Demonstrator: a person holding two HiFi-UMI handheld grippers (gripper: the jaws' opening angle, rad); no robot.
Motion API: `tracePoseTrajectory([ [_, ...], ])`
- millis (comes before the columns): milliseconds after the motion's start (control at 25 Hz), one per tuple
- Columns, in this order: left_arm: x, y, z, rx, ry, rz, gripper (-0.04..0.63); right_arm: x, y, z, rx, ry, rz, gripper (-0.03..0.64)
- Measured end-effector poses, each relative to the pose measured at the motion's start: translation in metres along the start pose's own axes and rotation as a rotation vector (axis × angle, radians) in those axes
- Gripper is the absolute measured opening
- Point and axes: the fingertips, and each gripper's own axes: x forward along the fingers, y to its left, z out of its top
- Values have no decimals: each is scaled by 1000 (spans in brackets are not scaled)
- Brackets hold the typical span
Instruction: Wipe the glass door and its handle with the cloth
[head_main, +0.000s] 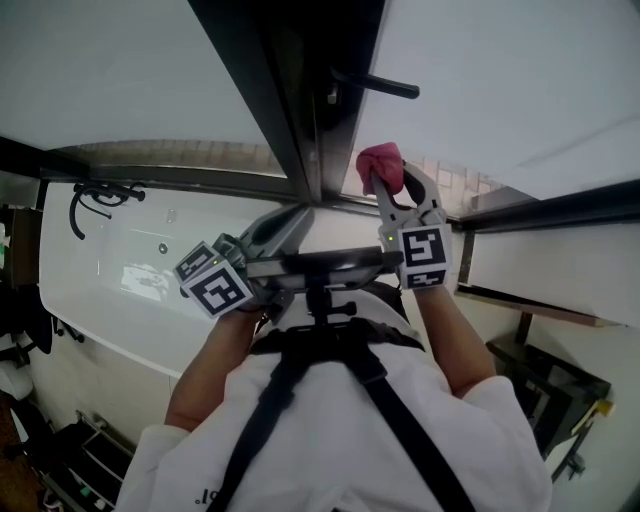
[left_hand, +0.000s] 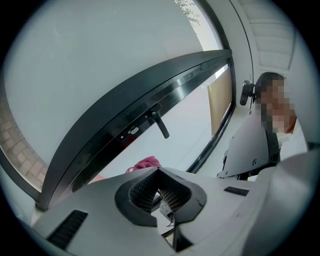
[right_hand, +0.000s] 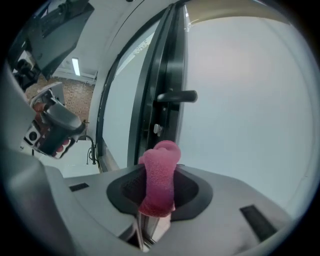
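The pink cloth (head_main: 381, 163) is bunched and upright between the jaws of my right gripper (head_main: 386, 182), which is shut on it. The cloth (right_hand: 162, 161) sits low in front of the dark door frame (right_hand: 165, 75), below the black lever handle (right_hand: 178, 96). The frosted glass pane (right_hand: 250, 100) fills the right side. In the head view the handle (head_main: 376, 85) juts right from the frame, above the cloth. My left gripper (head_main: 298, 216) points at the frame's foot, jaws shut with nothing in them. From it I see the handle (left_hand: 160, 124) and the cloth (left_hand: 148, 162).
A white counter (head_main: 120, 280) with a black tap (head_main: 92, 200) lies left of the door. A dark shelf unit (head_main: 545, 385) stands at lower right. A second glass pane (head_main: 110, 70) lies left of the frame. The person's body and black harness straps (head_main: 300, 400) fill the bottom.
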Motion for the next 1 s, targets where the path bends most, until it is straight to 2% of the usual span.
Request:
tracePoseTrajectory([
  [160,3,0,-1,6,6,-9,-8,-10,5,25,83,-67,3,107],
  [240,4,0,-1,6,9,-11,-8,-13,5,31,73,-81,3,107],
  [360,5,0,-3,6,15,-13,-8,-14,-1,40,15,-98,-2,107],
  [520,7,0,-4,4,21,-16,-8,-10,-11,81,-65,-174,-27,107],
  [800,8,1,1,46,4,17,-8,7,5,152,-291,-301,-16,106],
  [1000,2,1,3,44,-15,26,-8,18,14,158,-444,-320,40,106],
])
